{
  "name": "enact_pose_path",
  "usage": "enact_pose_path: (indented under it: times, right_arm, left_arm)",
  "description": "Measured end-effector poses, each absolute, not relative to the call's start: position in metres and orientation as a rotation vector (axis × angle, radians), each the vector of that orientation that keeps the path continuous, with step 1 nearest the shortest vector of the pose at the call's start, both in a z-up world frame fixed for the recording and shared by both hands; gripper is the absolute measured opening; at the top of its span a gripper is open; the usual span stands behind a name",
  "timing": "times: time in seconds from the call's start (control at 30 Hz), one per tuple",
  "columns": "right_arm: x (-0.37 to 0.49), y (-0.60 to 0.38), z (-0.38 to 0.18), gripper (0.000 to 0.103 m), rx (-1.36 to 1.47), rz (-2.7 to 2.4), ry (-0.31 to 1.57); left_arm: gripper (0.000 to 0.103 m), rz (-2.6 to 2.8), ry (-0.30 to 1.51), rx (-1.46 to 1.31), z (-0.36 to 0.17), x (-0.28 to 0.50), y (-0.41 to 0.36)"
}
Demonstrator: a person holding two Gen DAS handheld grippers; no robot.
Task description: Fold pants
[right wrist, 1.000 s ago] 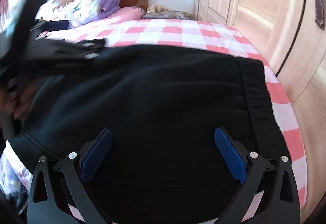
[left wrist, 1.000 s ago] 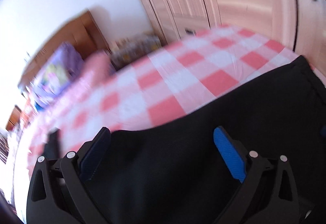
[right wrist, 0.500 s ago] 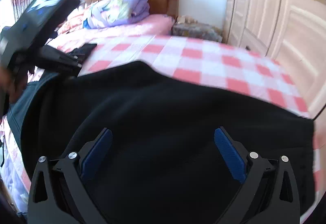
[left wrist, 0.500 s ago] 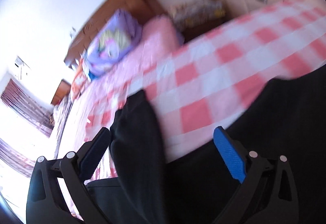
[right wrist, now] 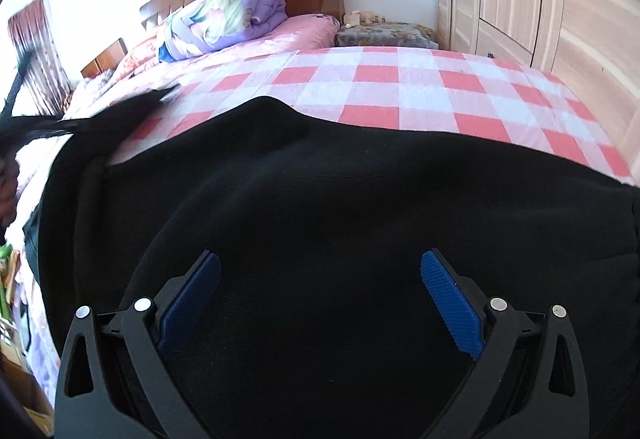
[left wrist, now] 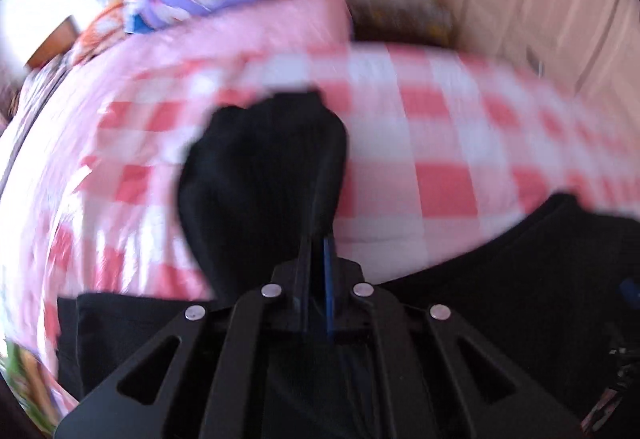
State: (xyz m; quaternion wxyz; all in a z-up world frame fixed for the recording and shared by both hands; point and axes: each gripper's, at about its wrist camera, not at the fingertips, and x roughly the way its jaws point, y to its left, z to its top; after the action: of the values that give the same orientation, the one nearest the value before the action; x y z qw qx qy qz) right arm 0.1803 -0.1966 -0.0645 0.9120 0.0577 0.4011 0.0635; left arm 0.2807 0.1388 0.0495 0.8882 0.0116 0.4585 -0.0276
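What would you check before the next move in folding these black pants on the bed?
1. Left gripper shut on the pants leg: ok, jaws just closed on the fabric.
2. Right gripper open above the pants: ok, nothing pinched.
3. Checkered sheet beyond the pants bare for folding: ok.
4. Leg's far end free: cannot tell, blurred.
5. Fabric lying flat: not ok, bunched at the left.
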Motion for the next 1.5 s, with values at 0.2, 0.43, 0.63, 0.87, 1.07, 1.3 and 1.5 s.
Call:
enact_pose_path:
  times: [0.2,0.43,0.63,0.87,1.07,1.3,1.5]
  right_arm:
    - [0.181,-0.191,-0.065,0.097,0.101,0.145,0.828]
    - [0.181,-0.192,-0.066,0.097,0.109,0.142,0.837]
    - [0.182,-0.191,-0.067,0.097,0.099,0.135,0.841]
    - [0.179,-0.199,-0.066,0.097,0.158,0.162,0.829]
    - [0.178,-0.201,-0.066,0.098,0.178,0.176,0.82]
    - [0.178,-0.199,-0.065,0.098,0.168,0.174,0.824]
    - [0.179,-0.198,-0.066,0.098,0.156,0.163,0.833]
  left_arm:
    - [0.006,0.069,0.779,-0.286,0.042,0.151,0.264]
    - [0.039,0.151,0.812,-0.329,-0.014,0.072,0.316]
    - [0.094,0.149,0.682,0.037,0.051,0.089,0.231]
    - [0.071,0.11,0.912,0.407,0.009,0.2,0.158]
    - [0.019,0.088,0.819,0.191,0.026,0.189,0.204]
    - [0.018,0.13,0.674,-0.353,0.06,0.107,0.341]
    - [0.018,0.123,0.794,-0.595,-0.004,0.085,0.412]
